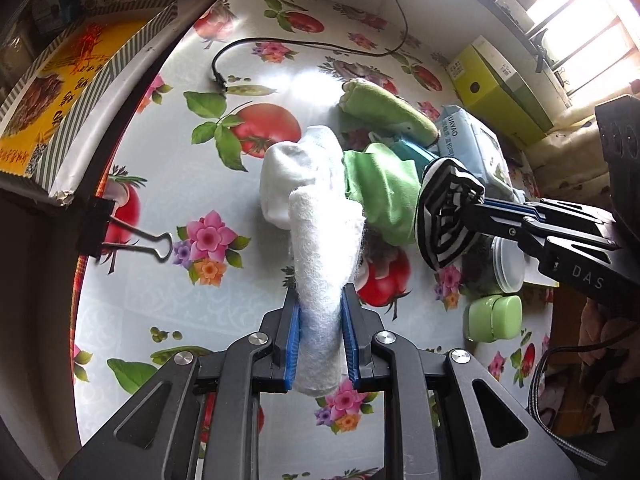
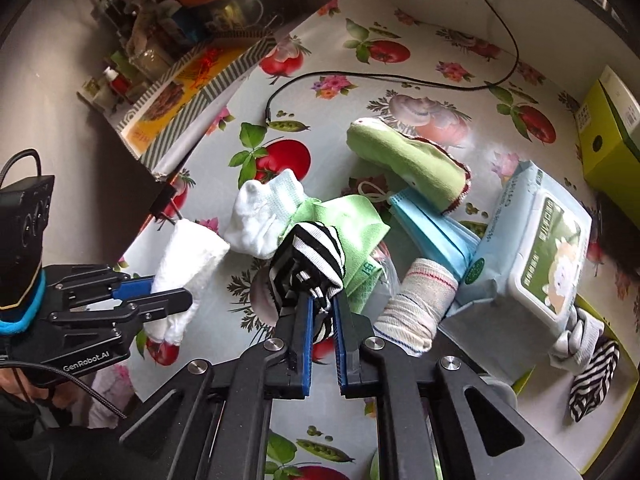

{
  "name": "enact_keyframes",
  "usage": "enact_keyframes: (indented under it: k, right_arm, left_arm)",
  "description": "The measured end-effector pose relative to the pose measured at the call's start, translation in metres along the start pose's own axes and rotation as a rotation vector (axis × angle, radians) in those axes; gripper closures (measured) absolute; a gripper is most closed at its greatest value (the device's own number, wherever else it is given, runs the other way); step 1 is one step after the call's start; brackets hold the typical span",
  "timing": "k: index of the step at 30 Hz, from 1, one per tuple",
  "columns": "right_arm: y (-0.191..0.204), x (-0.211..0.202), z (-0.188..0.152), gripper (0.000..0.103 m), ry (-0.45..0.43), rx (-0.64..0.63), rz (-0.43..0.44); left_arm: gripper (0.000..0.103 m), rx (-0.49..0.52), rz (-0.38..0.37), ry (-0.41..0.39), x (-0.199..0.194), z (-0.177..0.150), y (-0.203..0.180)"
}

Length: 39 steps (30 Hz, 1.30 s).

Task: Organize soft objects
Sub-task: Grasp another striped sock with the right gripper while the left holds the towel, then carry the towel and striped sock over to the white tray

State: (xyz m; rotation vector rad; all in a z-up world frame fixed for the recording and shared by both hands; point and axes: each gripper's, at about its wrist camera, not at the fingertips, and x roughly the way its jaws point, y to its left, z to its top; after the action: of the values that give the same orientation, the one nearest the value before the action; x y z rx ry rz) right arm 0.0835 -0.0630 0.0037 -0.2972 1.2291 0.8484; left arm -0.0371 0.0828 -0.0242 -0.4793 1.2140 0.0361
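Left wrist view: left gripper (image 1: 320, 312) clamps a white fluffy cloth (image 1: 324, 248); right gripper (image 2: 322, 312) pinches a striped sock (image 2: 316, 256).

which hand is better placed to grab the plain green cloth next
Right, probably. The right hand-held gripper sits directly above the green cloth, though shut on the striped sock, which it must drop first.

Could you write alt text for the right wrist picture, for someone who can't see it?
The right tool pinches a black-and-white striped sock above a flowery tablecloth. To its left, the left tool grips a white cloth. Around them lie a white sock, a green cloth, a blue face mask and a wipes pack.
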Motion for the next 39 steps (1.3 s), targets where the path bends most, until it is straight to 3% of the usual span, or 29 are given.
enact_keyframes:
  k: [19, 39]
  right_arm:
    - [-0.052, -0.074, -0.069, 0.094, -0.109, 0.204, 0.003]
    - [-0.103, -0.114, -0.105, 0.094, -0.209, 0.354, -0.034]
  left_arm:
    - [0.083, 0.189, -0.036, -0.008, -0.007, 0.021, -0.084]
    - [0.083, 0.345, -0.073, -0.016, -0.009, 0.031, -0.157]
